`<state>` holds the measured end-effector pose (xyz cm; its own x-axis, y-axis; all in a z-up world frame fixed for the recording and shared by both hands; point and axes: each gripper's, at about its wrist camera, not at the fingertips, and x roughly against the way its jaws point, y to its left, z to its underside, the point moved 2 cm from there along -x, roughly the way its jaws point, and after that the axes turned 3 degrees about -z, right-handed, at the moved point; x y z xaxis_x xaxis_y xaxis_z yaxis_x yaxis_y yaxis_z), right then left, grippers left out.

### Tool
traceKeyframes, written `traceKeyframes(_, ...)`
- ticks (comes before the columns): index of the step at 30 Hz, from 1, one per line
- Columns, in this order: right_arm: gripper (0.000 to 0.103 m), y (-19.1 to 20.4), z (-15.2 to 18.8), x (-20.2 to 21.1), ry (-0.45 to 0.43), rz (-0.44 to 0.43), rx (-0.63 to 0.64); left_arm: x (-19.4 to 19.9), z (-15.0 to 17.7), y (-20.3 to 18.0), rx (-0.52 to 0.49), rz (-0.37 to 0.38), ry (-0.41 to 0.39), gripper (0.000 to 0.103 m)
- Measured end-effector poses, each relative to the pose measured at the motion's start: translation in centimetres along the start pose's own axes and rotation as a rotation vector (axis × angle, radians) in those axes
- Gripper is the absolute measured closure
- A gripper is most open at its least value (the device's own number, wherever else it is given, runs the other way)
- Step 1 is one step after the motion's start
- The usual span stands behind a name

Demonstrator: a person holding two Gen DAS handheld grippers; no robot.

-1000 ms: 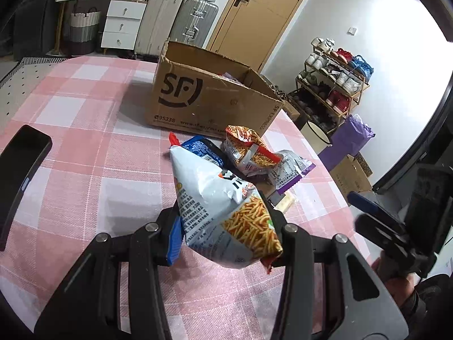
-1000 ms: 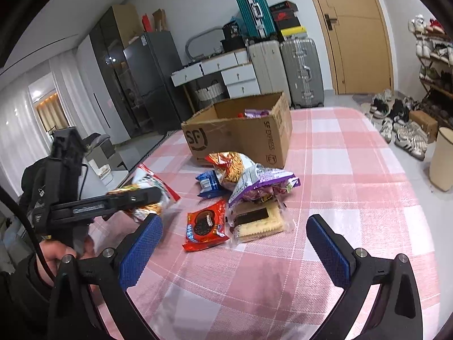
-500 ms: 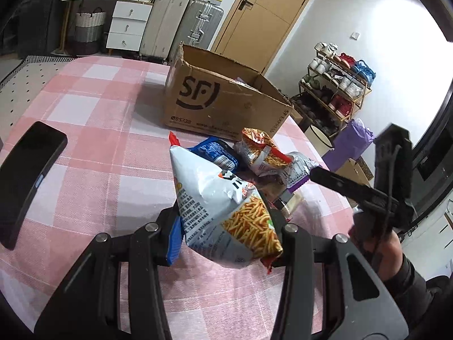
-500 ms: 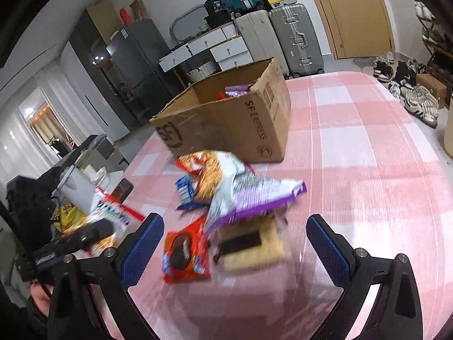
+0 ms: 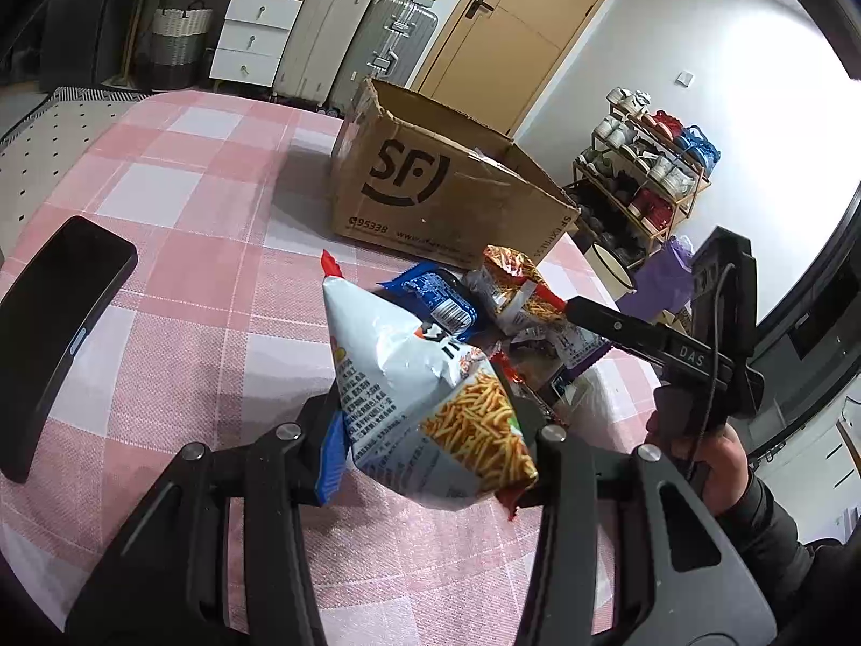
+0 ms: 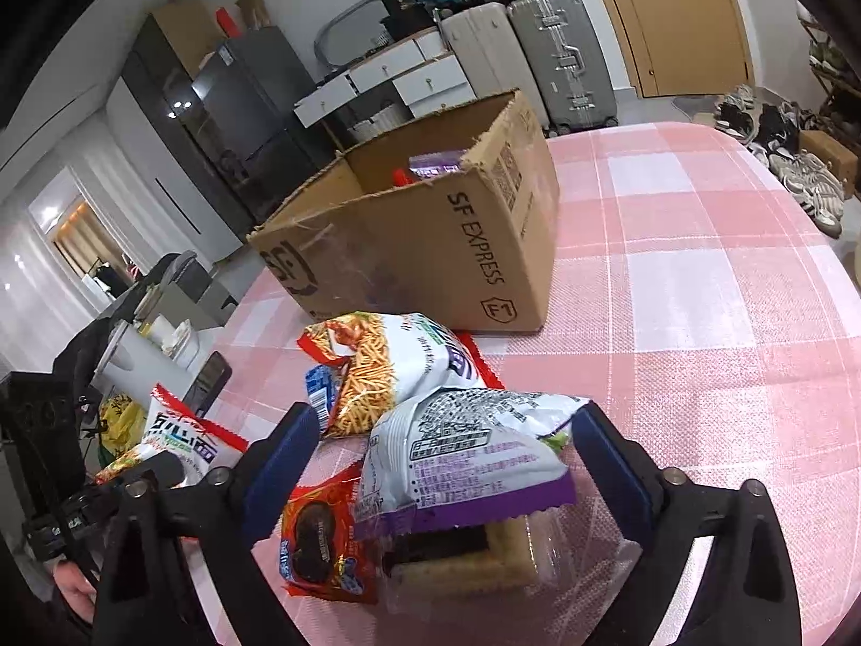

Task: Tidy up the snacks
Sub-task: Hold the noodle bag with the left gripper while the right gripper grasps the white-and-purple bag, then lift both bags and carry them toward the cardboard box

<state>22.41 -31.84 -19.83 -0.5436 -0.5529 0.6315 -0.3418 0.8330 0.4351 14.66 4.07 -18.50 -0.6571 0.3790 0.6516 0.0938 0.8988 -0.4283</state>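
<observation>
Left tongs (image 5: pixel 430 430) pinching a white fries-print snack bag (image 5: pixel 425 382), held above the pink checked worktop (image 5: pixel 177 280); the bag's red corner points up. The same bag shows at far left in the right wrist view (image 6: pixel 177 441).

Right tongs (image 6: pixel 446 463) spread wide, blue pads either side of a white-and-purple packet (image 6: pixel 463 463); pads not touching it as far as can be seen. This packet lies on top of a clear-wrapped cracker pack (image 6: pixel 484 560). Just left of it, a red chocolate-biscuit pack (image 6: pixel 317 543) lies flat on the cloth. Behind, a second fries bag (image 6: pixel 387 360) rests over a blue packet (image 6: pixel 320 393).

Open cardboard box (image 6: pixel 420 247), marked SF Express, stands on the worktop just beyond the snack pile. A purple packet (image 6: pixel 436 164) shows inside it near the far wall.

Black phone (image 5: pixel 54 323) lies on the worktop well left of the pile.
</observation>
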Motion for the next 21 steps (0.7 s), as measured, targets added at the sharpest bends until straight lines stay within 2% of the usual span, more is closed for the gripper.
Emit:
traceKeyframes(7, 0.013, -0.8, 0.8, 0.3, 0.011, -0.057, -0.037, 0.0, 0.0, 0.1, 0.011, -0.003, 0.002, 0.061)
traceKeyframes(11, 0.02, -1.0, 0.9, 0.4, 0.008, -0.095, -0.055, 0.1, 0.0, 0.1, 0.007, -0.011, -0.003, 0.061)
traceKeyframes(14, 0.03, -1.0, 0.8, 1.0, -0.011, -0.113, -0.061, 0.2, -0.1, 0.2, 0.012, -0.014, -0.005, 0.061)
traceKeyframes(21, 0.039, -1.2, 1.5, 1.2, -0.001, -0.128, -0.087, 0.6, -0.1, 0.1, 0.013, -0.017, -0.01, 0.061)
